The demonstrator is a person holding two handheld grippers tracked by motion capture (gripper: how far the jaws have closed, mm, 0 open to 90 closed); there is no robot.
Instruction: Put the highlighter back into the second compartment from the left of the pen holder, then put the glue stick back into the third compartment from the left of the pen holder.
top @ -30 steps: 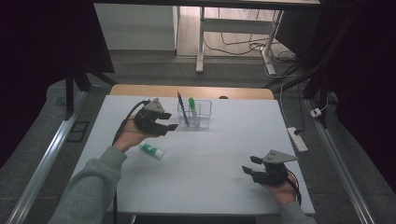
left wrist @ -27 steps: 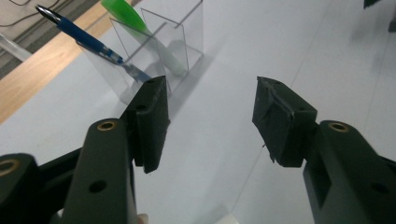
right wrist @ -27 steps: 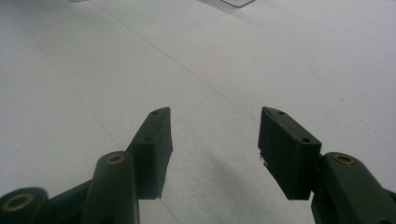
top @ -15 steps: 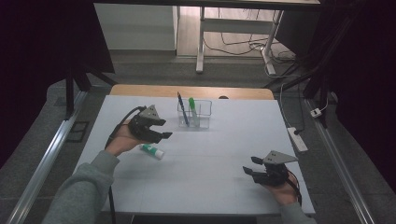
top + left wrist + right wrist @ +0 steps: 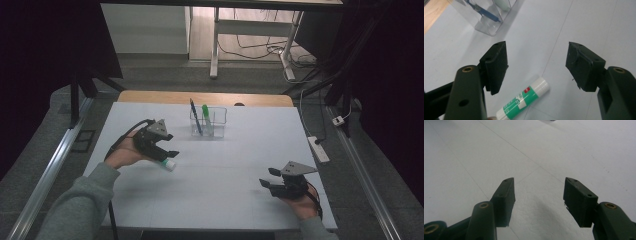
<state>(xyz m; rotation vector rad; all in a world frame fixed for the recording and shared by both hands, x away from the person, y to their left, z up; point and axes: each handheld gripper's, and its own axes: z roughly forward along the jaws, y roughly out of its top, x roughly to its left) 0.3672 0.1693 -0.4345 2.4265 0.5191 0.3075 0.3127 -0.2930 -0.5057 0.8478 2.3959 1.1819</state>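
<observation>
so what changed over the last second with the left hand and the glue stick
The left hand-held gripper drew back from the clear holder toward the glue stick, its jaws just opening, nothing gripped. The glue stick, holder and right hand-held gripper stayed put.

Person wears a grey long sleeve (image 5: 80,200) on the left arm; both hand-held grippers, left gripper (image 5: 167,150) and right gripper (image 5: 267,180), are black with brass-coloured pivot screws, blocky black jaw pads, grey three-cornered top plates and trailing black cables.
</observation>
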